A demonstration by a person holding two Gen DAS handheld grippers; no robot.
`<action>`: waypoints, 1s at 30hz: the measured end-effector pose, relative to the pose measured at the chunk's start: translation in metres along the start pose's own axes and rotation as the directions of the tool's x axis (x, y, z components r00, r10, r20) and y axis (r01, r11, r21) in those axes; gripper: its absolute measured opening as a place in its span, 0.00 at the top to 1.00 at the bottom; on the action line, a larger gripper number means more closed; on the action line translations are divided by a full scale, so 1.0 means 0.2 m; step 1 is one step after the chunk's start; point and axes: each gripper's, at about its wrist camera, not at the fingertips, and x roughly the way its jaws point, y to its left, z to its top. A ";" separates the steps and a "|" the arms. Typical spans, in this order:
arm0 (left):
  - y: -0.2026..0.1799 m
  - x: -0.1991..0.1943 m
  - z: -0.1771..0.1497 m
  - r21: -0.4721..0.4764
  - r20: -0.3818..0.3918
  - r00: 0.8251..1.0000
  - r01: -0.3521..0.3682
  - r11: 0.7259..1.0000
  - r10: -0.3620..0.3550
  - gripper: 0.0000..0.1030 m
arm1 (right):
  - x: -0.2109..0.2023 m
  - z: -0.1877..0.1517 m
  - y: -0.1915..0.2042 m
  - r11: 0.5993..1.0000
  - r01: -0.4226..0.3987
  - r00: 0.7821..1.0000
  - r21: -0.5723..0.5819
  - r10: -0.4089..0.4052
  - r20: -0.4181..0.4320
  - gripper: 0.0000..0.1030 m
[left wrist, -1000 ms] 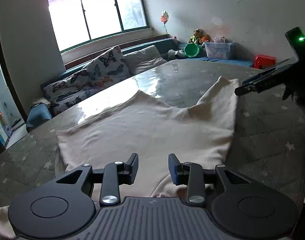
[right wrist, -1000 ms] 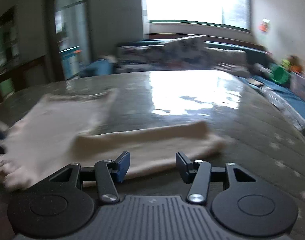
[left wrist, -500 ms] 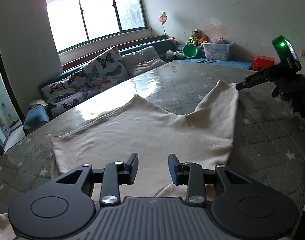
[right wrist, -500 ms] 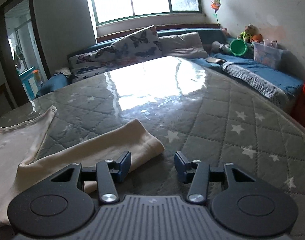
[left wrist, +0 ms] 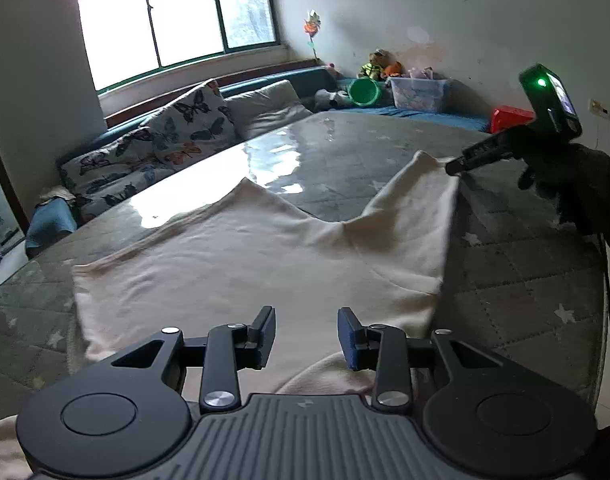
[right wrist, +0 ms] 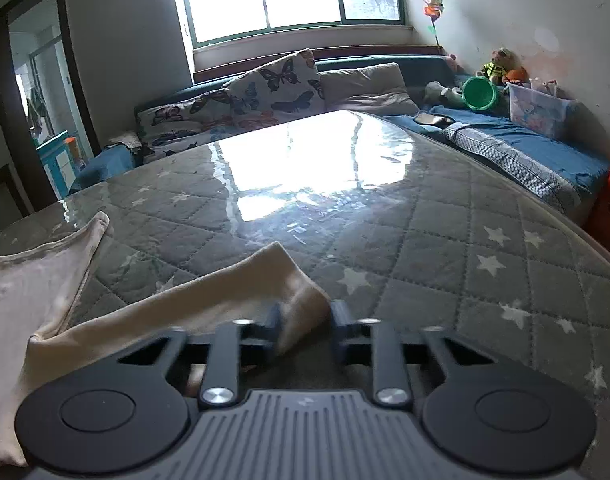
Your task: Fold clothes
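Observation:
A cream long-sleeved garment (left wrist: 245, 264) lies spread on the grey quilted mattress (left wrist: 525, 280). My left gripper (left wrist: 305, 336) hovers over its near edge. Its jaws are opening a little, and no cloth is pinched between them. In the right wrist view, the end of one sleeve (right wrist: 209, 300) lies bunched between the blurred fingers of my right gripper (right wrist: 305, 320), whose jaws are closing on it. The left wrist view shows that gripper (left wrist: 453, 169) at the far right sleeve tip, held by a dark-gloved hand (left wrist: 565, 176).
Butterfly-print pillows (left wrist: 185, 128) line a blue bench under the window. A green bucket (left wrist: 363, 91), a clear plastic bin (left wrist: 417, 94) and a red stool (left wrist: 509, 118) stand at the back right. In the right wrist view, a doorway (right wrist: 37, 120) opens at the left.
My right gripper swung to the sleeve end and its jaws narrowed around the cuff. The sleeve tip now lifts slightly at the far right. The left gripper has hardly moved.

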 end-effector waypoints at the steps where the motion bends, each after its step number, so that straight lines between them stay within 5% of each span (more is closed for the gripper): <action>1: -0.01 0.01 0.00 -0.004 -0.005 1.000 0.008 1.000 -0.008 0.61 | 0.00 0.00 0.00 1.000 -0.003 1.000 0.003 0.003 0.001 0.90; 13: -0.16 0.09 0.03 0.029 -0.022 0.995 0.099 0.995 -0.099 0.56 | -0.22 0.13 0.05 0.986 -0.154 0.983 0.058 0.147 0.110 0.93; 30: 0.07 -0.05 -0.03 -0.094 0.023 1.000 0.011 0.996 -0.009 0.49 | -0.45 0.26 0.60 0.898 -0.428 0.881 -0.104 0.440 0.175 0.93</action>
